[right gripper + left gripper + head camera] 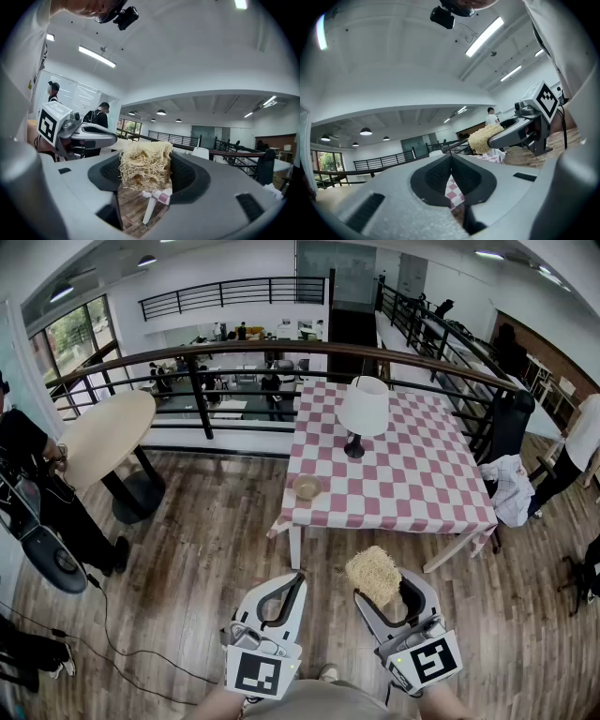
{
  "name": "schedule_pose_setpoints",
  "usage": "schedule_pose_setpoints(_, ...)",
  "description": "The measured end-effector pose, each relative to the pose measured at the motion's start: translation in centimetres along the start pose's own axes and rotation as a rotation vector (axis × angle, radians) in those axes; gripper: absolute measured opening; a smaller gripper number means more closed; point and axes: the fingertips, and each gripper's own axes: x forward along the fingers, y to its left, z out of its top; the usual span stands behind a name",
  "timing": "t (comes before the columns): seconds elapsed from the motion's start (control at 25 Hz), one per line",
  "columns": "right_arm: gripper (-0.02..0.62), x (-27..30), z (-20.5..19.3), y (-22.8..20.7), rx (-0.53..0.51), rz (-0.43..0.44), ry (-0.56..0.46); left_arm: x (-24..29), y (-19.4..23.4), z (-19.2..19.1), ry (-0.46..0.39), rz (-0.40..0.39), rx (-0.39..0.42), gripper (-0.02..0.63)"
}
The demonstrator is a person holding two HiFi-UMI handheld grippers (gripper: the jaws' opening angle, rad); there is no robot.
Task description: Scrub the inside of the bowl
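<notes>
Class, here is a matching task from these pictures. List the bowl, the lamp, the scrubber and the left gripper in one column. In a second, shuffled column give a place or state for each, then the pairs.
Column one:
1. bowl
2. table lamp
3. fibrous scrubber
4. left gripper

Column two:
A. shut, nothing between its jaws
B. on the checkered table, near its front left edge
C. clamped in the right gripper
D. upright, farther back on the table

Pairs: 1-B, 2-D, 3-C, 4-A

The left gripper and right gripper point forward side by side. The left's jaws seem closed on nothing, while the right's clamp a scrubber.
</notes>
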Motion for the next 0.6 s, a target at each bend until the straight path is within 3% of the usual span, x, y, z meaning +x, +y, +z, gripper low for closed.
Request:
schedule_pose_setpoints(0.28,0.262,-0.1,-0.8,-0.7,0.051,-0.020,0.005,0.6,-0.5,-0.7,0.011,-0.006,0.035,0.015)
schedule_pose_setpoints(0.6,0.264,-1.0,-1.1,-0.5,0.050,-0.012,0.019,0.4,-0.3,-0.6,0.033,0.021,-0.008,0.015)
